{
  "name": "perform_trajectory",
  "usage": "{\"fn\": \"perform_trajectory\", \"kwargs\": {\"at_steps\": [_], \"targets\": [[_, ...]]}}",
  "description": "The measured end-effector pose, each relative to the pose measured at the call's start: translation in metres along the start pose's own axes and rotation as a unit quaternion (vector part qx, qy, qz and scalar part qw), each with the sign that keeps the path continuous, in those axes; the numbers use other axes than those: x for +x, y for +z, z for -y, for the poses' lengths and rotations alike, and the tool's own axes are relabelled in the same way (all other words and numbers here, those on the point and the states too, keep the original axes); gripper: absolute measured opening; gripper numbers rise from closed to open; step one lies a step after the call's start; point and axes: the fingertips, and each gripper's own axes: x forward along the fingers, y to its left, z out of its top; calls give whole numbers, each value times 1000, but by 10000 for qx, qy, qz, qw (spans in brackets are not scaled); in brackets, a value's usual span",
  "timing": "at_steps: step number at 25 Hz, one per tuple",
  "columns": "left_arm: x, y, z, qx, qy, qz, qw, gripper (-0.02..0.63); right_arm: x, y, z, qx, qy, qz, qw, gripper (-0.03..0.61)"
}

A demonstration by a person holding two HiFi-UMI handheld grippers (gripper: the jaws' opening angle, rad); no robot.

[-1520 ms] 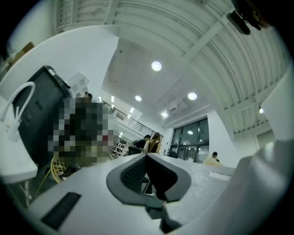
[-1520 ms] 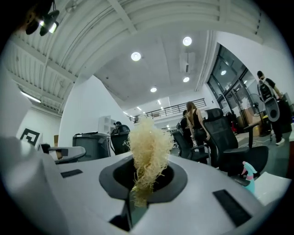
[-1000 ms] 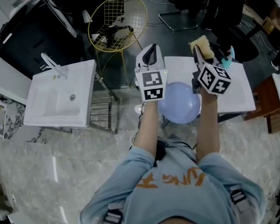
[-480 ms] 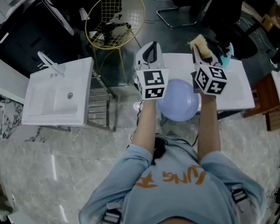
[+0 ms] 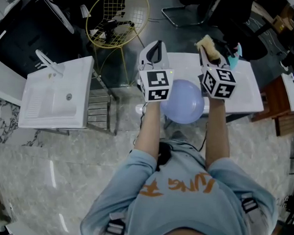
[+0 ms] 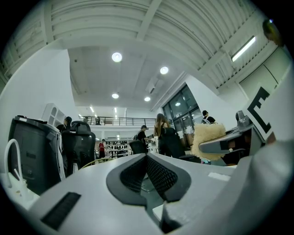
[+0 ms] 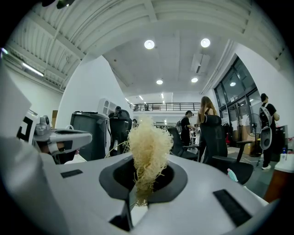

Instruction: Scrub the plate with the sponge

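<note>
Presently, at far left, a white sink unit [image 5: 55, 92] stands on the marble floor, with a gold wire chair [image 5: 115, 19] behind it to the right. Next along, the left gripper [image 5: 154, 53] is raised with its tips pointing upward. Its own view confirms the left gripper [image 6: 147, 158] is clenched, jaws together, with nothing between them. Below and between the two forearms sits the pale blue plate [image 5: 183, 107], at the near edge of the white bench [image 5: 246, 95]; neither gripper touches it, and its support cannot be determined. Further right, the right gripper [image 5: 208, 51] is likewise raised and is grasping the sponge [image 5: 208, 42]. In its own view the right gripper [image 7: 138, 190] pinches the base of the pale, fibrous sponge [image 7: 148, 151], which stands up out of the jaws.
</note>
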Motion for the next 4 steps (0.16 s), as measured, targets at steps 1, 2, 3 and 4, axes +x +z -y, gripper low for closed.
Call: {"fn": "perform_trajectory", "kwargs": {"at_steps": [1,2,3,4], "targets": [[-1,-1,-1,-16,11,-1,10000,5,-1,-1,-1,-23,4,-1,10000,31],[-2,-1,-1,-32,19,-2,10000,5,-2,-1,-2,-46,6,-2,10000,31],[-3,-2,-1,-50,23,-2,10000,5,-4,-2,-2,-68,6,-2,10000,31],[-4,-3,-1,-68,25,-3,10000,5,-5,-2,-3,-90,5,-1,10000,31]]}}
